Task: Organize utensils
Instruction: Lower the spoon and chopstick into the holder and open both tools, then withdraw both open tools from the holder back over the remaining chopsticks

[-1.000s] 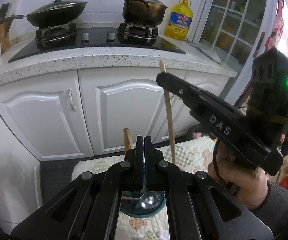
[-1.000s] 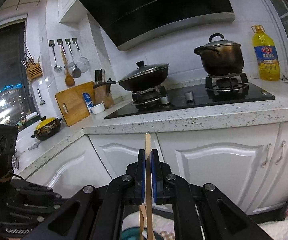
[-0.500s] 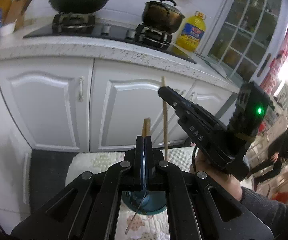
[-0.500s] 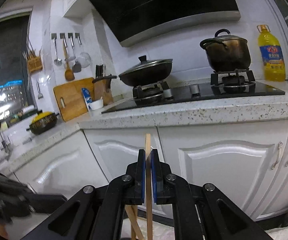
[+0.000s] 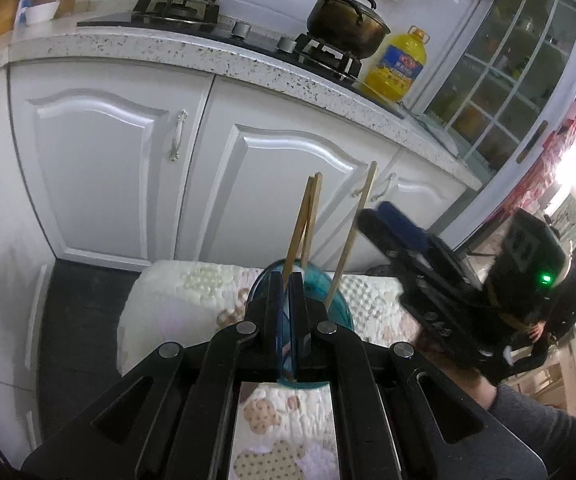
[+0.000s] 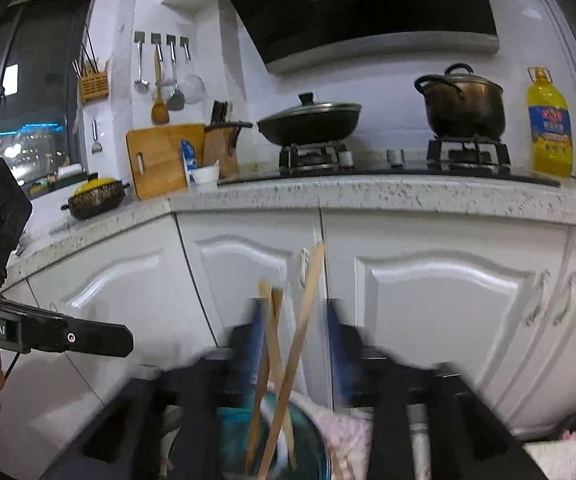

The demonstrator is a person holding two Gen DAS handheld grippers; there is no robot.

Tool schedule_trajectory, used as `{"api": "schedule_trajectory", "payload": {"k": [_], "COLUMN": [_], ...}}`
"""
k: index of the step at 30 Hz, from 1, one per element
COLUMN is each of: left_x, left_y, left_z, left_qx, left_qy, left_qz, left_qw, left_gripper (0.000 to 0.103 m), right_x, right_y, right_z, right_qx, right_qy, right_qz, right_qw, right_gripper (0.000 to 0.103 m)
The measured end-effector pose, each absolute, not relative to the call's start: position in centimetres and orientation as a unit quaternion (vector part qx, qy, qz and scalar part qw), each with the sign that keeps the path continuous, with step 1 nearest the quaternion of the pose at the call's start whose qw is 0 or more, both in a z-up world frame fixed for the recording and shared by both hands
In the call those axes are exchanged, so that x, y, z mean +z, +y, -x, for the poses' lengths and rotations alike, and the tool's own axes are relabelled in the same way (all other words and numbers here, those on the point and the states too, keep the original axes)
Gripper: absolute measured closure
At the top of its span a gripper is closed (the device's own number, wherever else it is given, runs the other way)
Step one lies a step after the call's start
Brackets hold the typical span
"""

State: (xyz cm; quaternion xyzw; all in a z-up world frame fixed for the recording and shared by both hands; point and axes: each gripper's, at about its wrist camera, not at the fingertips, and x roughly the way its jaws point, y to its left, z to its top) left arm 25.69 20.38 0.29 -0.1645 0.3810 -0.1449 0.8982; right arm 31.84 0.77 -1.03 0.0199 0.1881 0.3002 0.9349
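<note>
Right wrist view: three chopsticks [image 6: 300, 332] in blue cup [image 6: 308, 436], right hand-held gripper [image 6: 294, 344] just parted, empty.

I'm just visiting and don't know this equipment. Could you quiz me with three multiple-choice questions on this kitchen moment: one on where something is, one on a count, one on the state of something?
1. Where does the yellow oil bottle stand?
A. On the floor
B. On the counter right of the stove
C. In the sink

2. How many wooden chopsticks stick up from the teal bowl?
A. One
B. Three
C. Six

3. How do the jaws of the right gripper stand?
A. Apart, not pressing on the chopsticks
C. Clamped on a spoon
B. Shut on the bowl's rim

Answers:
1. B: it sits on the speckled counter beside the brown pot.
2. B: a pair leans together and a third stands apart.
3. A: its jaws have just been opening, and the chopsticks lean free in the gap.
</note>
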Motion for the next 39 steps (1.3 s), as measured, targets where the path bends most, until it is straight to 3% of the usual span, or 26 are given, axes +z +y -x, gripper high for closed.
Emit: {"api": "schedule_trajectory", "payload": {"k": [11, 20, 29, 33, 39], "left_x": [-1.5, -7.6, -10.7, -10.2, -8.9], "left_y": [20.8, 23.5, 20.2, 19.1, 17.9], "left_z": [-18.0, -13.7, -14.6, -16.3, -19.8], "left_qx": [-0.087, -0.05, -0.087, -0.109, -0.126], "left_qy": [0.363, 0.409, 0.446, 0.42, 0.378], "left_qz": [0.159, 0.224, 0.216, 0.255, 0.301], "left_qw": [0.914, 0.883, 0.864, 0.864, 0.866], "left_gripper": [0.098, 0.098, 0.096, 0.058, 0.055], "right_x": [1.0, -6.0, -11.2, -12.1, -12.0], "right_y": [-2.1, 3.9, -3.0, -7.6, -11.2], "right_z": [-25.4, -20.9, -19.6, -19.6, -18.9], "right_qx": [0.296, 0.389, 0.319, 0.274, 0.248], "right_qy": [0.224, 0.331, 0.406, 0.425, 0.429], "right_qz": [0.002, 0.033, -0.005, -0.035, -0.066], "right_qw": [0.929, 0.859, 0.856, 0.862, 0.866], "right_gripper": [0.057, 0.057, 0.057, 0.057, 0.057]}}
